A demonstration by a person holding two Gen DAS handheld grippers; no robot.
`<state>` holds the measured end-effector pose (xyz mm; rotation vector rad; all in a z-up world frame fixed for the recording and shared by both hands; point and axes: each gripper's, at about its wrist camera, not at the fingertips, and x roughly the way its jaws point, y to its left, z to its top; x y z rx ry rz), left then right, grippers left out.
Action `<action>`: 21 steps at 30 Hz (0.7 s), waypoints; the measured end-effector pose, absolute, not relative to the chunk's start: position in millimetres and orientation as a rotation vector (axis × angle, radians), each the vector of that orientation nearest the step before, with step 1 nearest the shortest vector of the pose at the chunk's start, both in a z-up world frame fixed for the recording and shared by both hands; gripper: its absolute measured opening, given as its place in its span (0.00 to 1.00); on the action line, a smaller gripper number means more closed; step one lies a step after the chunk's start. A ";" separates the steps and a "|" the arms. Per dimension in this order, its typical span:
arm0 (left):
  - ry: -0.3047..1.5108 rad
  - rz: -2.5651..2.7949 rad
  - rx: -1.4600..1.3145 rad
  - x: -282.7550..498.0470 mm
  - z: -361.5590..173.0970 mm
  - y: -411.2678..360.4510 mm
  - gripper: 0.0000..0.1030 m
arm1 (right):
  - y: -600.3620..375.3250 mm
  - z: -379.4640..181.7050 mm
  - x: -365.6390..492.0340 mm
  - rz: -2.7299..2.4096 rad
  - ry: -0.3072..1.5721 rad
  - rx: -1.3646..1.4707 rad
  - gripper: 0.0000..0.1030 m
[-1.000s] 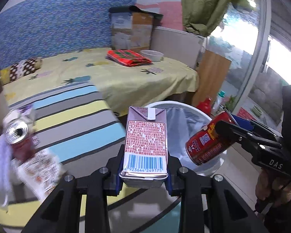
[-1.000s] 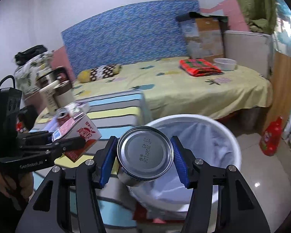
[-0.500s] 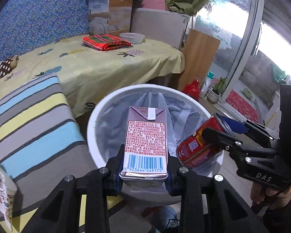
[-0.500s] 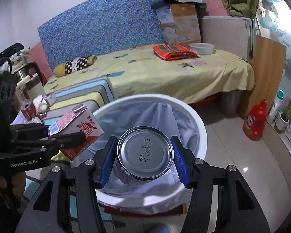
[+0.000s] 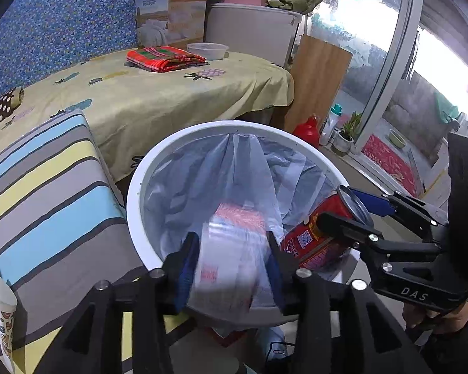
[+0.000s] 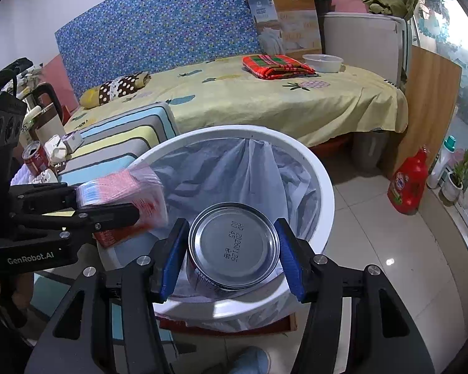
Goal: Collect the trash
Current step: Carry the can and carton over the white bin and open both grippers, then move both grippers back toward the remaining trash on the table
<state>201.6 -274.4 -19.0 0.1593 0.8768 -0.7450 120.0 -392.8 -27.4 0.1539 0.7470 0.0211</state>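
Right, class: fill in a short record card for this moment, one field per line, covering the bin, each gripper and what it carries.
bin: white bin, clear liner, beside the striped cushion
left gripper: jaws opening, blurred carton between them, over the bin
right gripper: shut on red can, over the bin
left behind: another can on the far side table

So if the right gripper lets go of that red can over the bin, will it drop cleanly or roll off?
The red can looks empty, so probably light. It hangs inside the white bin's rim, so it should land in the liner. It could slip early: the pads grip smooth round metal.
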 end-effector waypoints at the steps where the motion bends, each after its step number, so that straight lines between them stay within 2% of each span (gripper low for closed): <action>1: 0.875 -0.745 0.157 201.5 -19.0 -274.0 0.46 | -392.8 -27.2 120.3 0.017 0.747 0.153 0.56; 10: 0.856 -0.726 0.122 193.1 -11.1 -258.6 0.47 | -397.1 -15.5 110.0 -0.009 0.707 0.166 0.56; 21: 0.799 -0.560 0.029 151.6 9.2 -185.8 0.47 | -367.1 -2.8 88.7 0.036 0.689 0.224 0.56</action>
